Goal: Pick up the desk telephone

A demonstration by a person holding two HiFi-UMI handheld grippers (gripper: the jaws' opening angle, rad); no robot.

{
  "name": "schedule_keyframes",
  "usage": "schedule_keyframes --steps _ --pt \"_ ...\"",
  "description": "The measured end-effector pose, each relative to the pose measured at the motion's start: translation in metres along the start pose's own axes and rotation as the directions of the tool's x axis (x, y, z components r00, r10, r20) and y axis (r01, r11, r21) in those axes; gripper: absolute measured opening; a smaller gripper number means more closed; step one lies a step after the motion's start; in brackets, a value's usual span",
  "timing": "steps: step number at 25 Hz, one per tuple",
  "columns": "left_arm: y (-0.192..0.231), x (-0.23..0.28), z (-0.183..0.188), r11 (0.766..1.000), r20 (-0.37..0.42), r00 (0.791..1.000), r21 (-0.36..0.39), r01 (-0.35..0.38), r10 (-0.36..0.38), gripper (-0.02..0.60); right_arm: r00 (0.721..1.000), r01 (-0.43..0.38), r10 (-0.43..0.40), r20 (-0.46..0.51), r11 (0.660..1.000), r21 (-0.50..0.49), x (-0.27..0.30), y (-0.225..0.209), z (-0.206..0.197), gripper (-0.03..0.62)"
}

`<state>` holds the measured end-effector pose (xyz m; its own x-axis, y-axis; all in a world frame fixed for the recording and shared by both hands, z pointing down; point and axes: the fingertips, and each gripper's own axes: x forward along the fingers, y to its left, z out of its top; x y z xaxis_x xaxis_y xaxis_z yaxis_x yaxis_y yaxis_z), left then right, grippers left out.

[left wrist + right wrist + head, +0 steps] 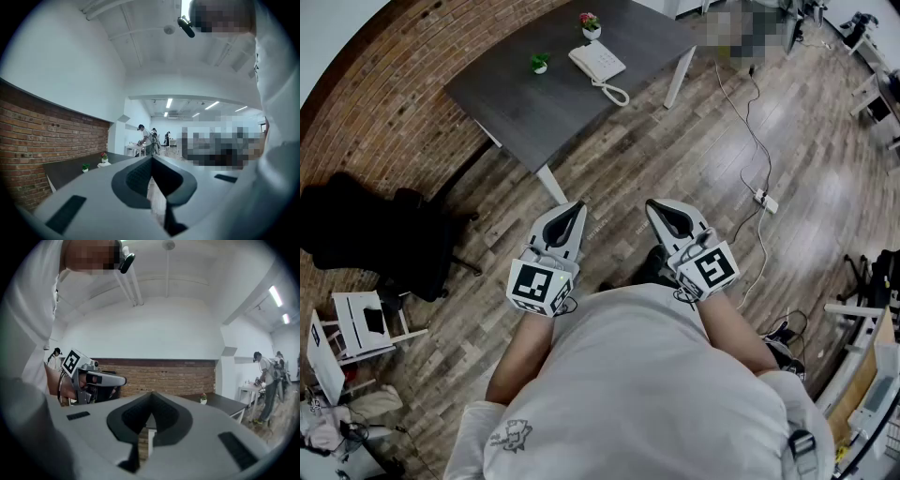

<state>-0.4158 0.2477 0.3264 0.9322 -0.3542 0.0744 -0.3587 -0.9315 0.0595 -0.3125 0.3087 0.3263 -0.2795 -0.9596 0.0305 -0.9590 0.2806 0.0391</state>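
Note:
The white desk telephone (597,61) lies on the dark grey table (534,103) far ahead, its coiled cord trailing toward the table's near edge. My left gripper (573,208) and right gripper (657,205) are held level close to my chest, well short of the table, jaws shut with nothing between them. In the left gripper view the shut jaws (151,158) point past the table's end (70,171). In the right gripper view the shut jaws (150,394) face the brick wall, with the left gripper (123,379) at left.
Two small potted plants (540,63) (591,25) stand on the table beside the phone. A black chair (375,234) sits at left by the brick wall. A cable and power strip (766,200) run over the wooden floor at right. People stand at far desks (145,140).

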Motion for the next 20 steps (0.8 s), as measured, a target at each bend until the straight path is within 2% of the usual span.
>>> schedule_keyframes --steps 11,20 --pt "0.001 0.032 -0.006 0.999 -0.023 0.999 -0.023 -0.022 0.022 0.011 1.0 -0.016 0.016 -0.009 1.0 0.005 0.006 -0.035 -0.005 0.005" --pt "0.013 0.093 -0.018 0.998 -0.052 0.997 -0.039 -0.058 0.056 0.011 0.999 0.029 -0.029 -0.027 1.0 -0.004 0.011 -0.1 -0.019 0.006"
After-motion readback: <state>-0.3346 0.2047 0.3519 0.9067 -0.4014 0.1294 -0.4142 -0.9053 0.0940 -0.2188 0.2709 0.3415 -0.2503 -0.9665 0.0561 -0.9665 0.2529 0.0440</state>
